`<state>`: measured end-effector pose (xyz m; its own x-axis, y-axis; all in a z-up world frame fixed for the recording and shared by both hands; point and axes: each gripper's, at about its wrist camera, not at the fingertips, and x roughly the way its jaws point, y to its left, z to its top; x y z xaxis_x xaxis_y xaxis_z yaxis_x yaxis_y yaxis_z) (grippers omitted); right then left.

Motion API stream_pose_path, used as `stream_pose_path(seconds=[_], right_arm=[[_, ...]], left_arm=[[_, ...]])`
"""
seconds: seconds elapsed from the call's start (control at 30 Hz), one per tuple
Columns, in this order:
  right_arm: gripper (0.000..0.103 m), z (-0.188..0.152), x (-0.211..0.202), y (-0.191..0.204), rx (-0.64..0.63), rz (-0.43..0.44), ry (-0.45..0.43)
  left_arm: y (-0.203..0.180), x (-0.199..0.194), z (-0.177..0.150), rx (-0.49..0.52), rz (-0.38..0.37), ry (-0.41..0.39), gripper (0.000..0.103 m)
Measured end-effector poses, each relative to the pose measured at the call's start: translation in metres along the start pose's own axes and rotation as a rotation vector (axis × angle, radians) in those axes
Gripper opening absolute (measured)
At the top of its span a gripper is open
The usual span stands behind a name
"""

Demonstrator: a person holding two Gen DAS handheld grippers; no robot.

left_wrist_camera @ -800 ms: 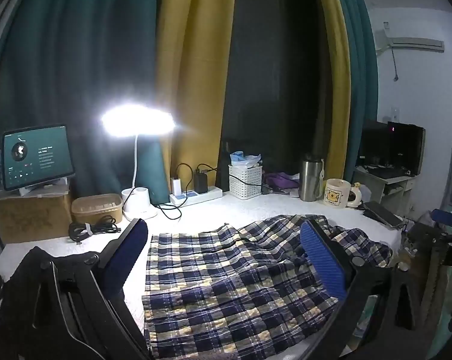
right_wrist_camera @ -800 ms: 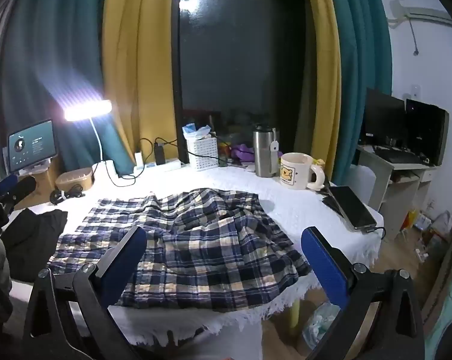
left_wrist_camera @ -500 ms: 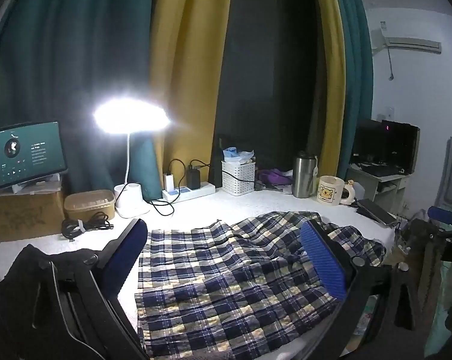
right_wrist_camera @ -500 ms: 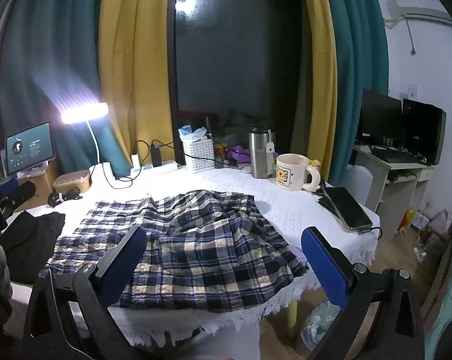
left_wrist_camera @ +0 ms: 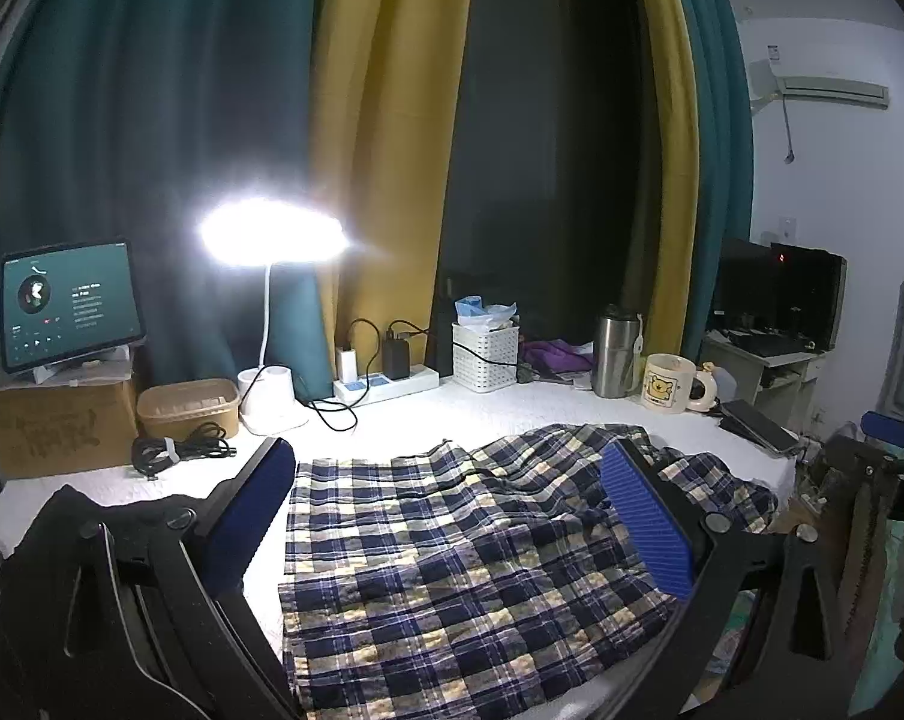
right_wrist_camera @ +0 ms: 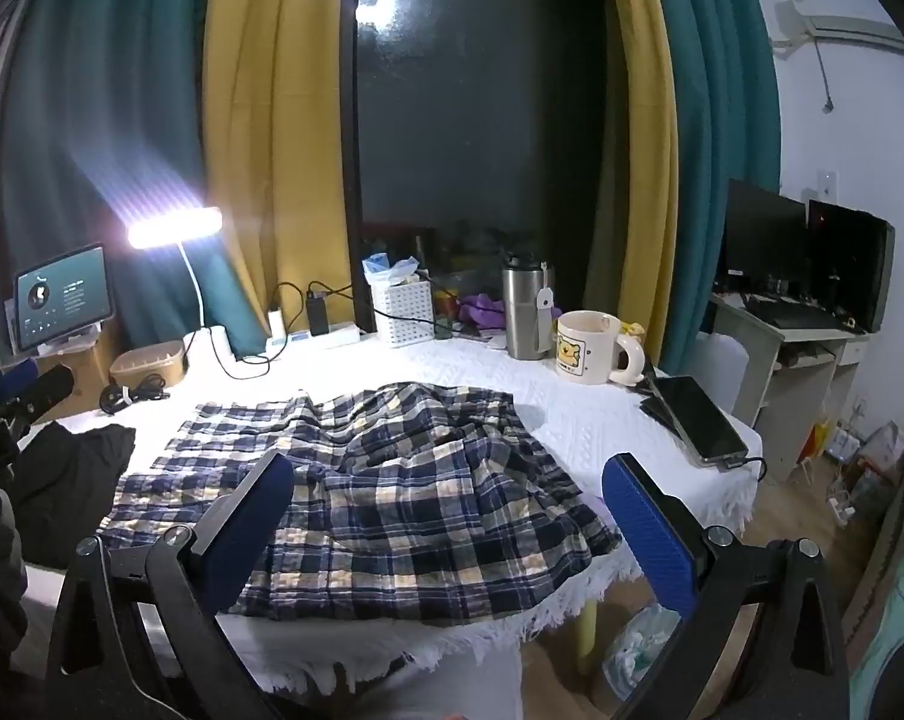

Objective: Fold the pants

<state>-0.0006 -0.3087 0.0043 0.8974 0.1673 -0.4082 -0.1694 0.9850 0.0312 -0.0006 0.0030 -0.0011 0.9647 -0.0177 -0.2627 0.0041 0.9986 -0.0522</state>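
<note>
Blue, yellow and white plaid pants (left_wrist_camera: 452, 558) lie rumpled on the white-covered table (left_wrist_camera: 511, 408), reaching its front edge. They also show in the right wrist view (right_wrist_camera: 404, 498). My left gripper (left_wrist_camera: 446, 510) is open and empty, held above the pants' left part. My right gripper (right_wrist_camera: 446, 510) is open and empty, held above the pants near the table's front edge. The left gripper's body shows at the far left of the right wrist view (right_wrist_camera: 20, 396), and the right gripper's body at the far right of the left wrist view (left_wrist_camera: 871, 462).
A black garment (right_wrist_camera: 74, 480) lies left of the pants. Along the back stand a lit desk lamp (left_wrist_camera: 272, 234), tablet (left_wrist_camera: 71, 303), power strip (left_wrist_camera: 386, 384), white basket (left_wrist_camera: 484, 348), steel tumbler (left_wrist_camera: 616, 351) and mug (left_wrist_camera: 670, 384). A phone (right_wrist_camera: 697, 417) lies at the right edge.
Both grippers have drawn back a little from the table and stay open. The pants have not moved.
</note>
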Motion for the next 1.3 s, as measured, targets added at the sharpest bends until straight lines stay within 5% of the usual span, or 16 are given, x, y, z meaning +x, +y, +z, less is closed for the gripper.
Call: stream_pose_path(seconds=[1.3], right_arm=[[0.103, 0.0009, -0.0010, 0.0035, 0.001, 0.013, 0.007]], left_arm=[[-0.0044, -0.0049, -0.0008, 0.030, -0.004, -0.005, 0.101]])
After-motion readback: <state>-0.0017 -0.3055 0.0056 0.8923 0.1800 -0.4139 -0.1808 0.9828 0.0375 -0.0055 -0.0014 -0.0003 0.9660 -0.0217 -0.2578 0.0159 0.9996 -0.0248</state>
